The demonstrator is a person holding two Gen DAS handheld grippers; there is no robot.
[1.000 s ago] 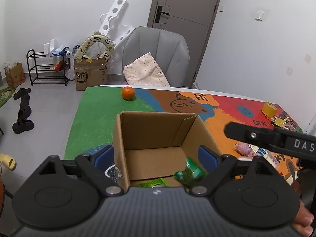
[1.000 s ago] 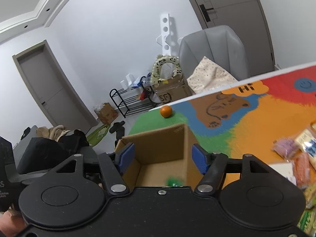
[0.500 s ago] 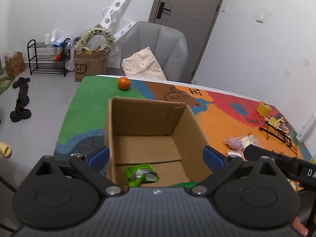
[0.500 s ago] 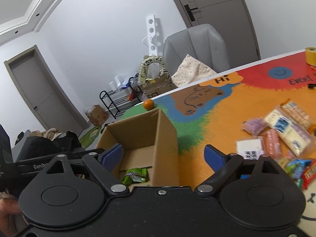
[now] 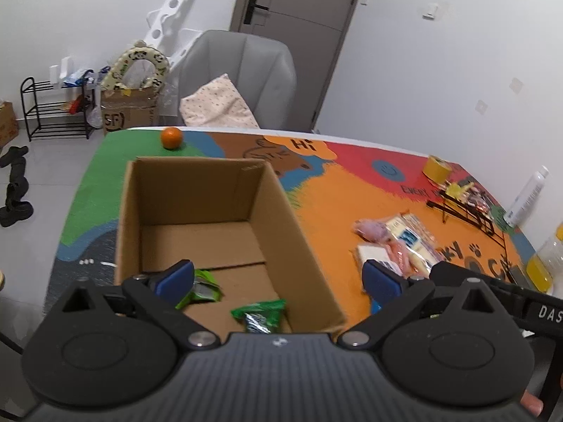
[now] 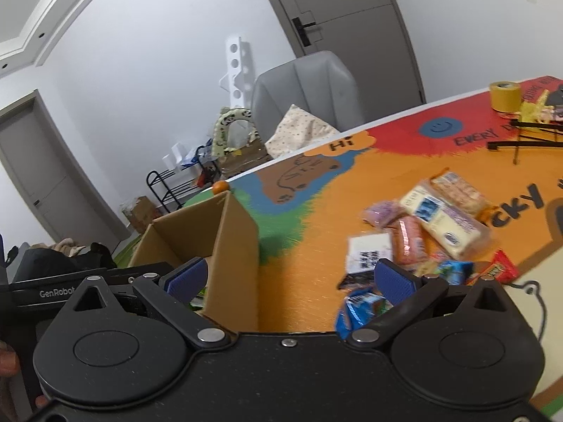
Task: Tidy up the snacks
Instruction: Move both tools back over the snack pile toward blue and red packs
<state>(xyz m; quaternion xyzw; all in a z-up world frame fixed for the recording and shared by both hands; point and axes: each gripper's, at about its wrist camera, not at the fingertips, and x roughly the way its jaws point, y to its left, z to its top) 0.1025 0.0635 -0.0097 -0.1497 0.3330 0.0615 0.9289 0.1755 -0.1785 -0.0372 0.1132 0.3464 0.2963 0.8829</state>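
Observation:
An open cardboard box [image 5: 211, 190] stands on the colourful mat. Two green snack packets [image 5: 260, 316] [image 5: 202, 288] lie on its floor. My left gripper [image 5: 278, 277] hangs open over the box's near right corner, with nothing between its pads. Loose snacks [image 6: 432, 225] lie in a pile right of the box [image 6: 232, 232]: pink, orange, white, blue and red packs. My right gripper [image 6: 291, 277] hovers between box and pile. Its jaws are opening and nothing is between them. Its black body [image 5: 492, 292] shows at the lower right of the left wrist view.
An orange [image 5: 171, 137] sits at the mat's far edge behind the box. A yellow tape roll [image 5: 436, 167], a black wire stand [image 5: 468, 211] and two bottles [image 5: 527, 193] occupy the far right. A grey chair [image 5: 239, 77] stands beyond the table.
Both grippers have swung right, from over the box toward the snack pile. The right jaws have spread wider. A green packet seen by the left jaws now lies inside the box.

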